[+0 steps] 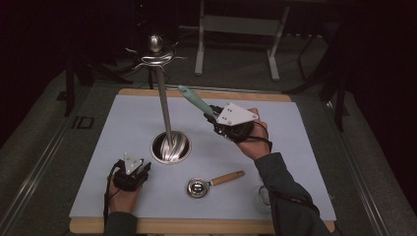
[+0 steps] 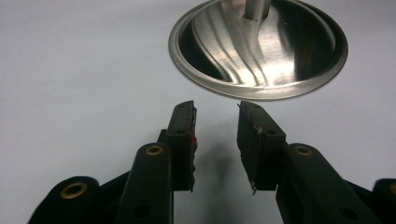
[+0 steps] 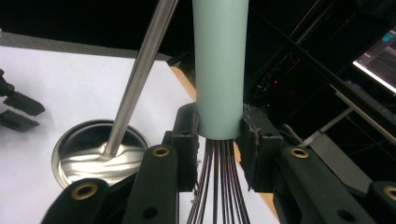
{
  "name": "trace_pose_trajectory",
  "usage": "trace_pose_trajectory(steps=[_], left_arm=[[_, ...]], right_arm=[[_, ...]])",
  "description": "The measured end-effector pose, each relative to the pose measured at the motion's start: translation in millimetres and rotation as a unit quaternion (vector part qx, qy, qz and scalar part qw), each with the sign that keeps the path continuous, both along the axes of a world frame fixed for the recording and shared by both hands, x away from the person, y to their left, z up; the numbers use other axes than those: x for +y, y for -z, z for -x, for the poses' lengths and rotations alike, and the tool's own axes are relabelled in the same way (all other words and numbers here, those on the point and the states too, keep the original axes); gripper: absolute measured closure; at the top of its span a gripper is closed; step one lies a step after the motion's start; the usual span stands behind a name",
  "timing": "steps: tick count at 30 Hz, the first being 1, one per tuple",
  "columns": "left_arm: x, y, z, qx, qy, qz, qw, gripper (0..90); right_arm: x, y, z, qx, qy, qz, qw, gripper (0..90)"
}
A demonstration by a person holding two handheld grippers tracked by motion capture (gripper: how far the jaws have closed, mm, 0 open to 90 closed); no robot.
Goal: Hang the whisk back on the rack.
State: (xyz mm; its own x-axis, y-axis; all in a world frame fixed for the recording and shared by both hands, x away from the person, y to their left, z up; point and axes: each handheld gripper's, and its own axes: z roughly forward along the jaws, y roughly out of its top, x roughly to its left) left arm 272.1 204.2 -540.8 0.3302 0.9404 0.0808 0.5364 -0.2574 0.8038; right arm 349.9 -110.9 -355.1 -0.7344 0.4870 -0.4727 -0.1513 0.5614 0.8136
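A steel utensil stand rises from a round dish base (image 1: pixel 170 147) on a pole (image 1: pixel 163 101) to hooked arms at the top (image 1: pixel 155 55). My right gripper (image 1: pixel 215 118) is held above the table, right of the pole, shut on a whisk by its mint-green handle (image 1: pixel 193 100), which points up and left. In the right gripper view both pads press the handle (image 3: pixel 220 65) just above the dark wires (image 3: pixel 215 186). My left gripper (image 1: pixel 143 168) rests low at the front left, open, nothing between its fingers (image 2: pixel 183 135), facing the base (image 2: pixel 259 46).
A small round metal strainer with a wooden handle (image 1: pixel 212 183) lies on the white mat (image 1: pixel 123 123) near the front. A round glassy object (image 1: pixel 264 194) sits by the right sleeve. Metal frame legs (image 1: pixel 236 29) stand beyond the table on dark floor.
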Motion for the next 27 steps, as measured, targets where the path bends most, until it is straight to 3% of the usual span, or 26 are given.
trace_pose_trajectory(steps=[27], left_arm=[[0.5,0.0,0.0,-0.001,0.0,0.003,1.0,67.1]], right_arm=[[16.8,-34.7,8.7,-0.026,-0.017,-0.036,0.9989,69.3]])
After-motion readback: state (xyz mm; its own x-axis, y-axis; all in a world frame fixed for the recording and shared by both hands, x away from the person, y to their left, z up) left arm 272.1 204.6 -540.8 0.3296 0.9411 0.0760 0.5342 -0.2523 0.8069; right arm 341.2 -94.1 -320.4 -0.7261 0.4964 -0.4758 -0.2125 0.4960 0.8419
